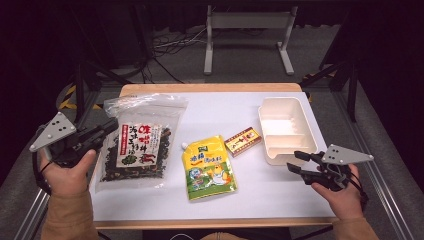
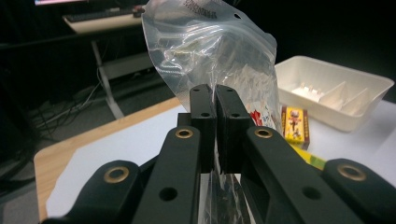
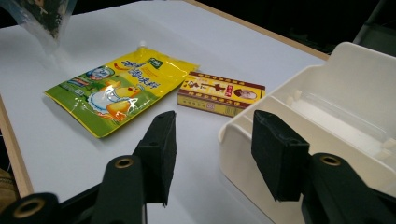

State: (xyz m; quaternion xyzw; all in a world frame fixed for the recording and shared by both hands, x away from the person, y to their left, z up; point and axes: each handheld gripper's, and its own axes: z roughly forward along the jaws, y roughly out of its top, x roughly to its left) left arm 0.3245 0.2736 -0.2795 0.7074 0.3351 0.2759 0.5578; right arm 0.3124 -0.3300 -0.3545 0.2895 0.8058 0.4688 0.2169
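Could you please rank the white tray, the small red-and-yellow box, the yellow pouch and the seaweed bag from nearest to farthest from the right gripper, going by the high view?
From the right gripper:
1. White tray, just beyond the jaws.
2. Small red-and-yellow box, mid-table.
3. Yellow pouch, farther left.
4. Seaweed bag, far left.

My left gripper (image 1: 102, 131) sits at the left of the high view, my left hand (image 1: 70, 172) wrapped around its body from below, its grey three-cornered plate (image 1: 52, 131) tilted up and outward. Its jaws are pressed together and point right. My right gripper (image 1: 298, 162) lies low at the right, held by my right hand (image 1: 342, 192). Its jaws stand apart, aimed left, with a clear gap between the pads (image 3: 161, 151).
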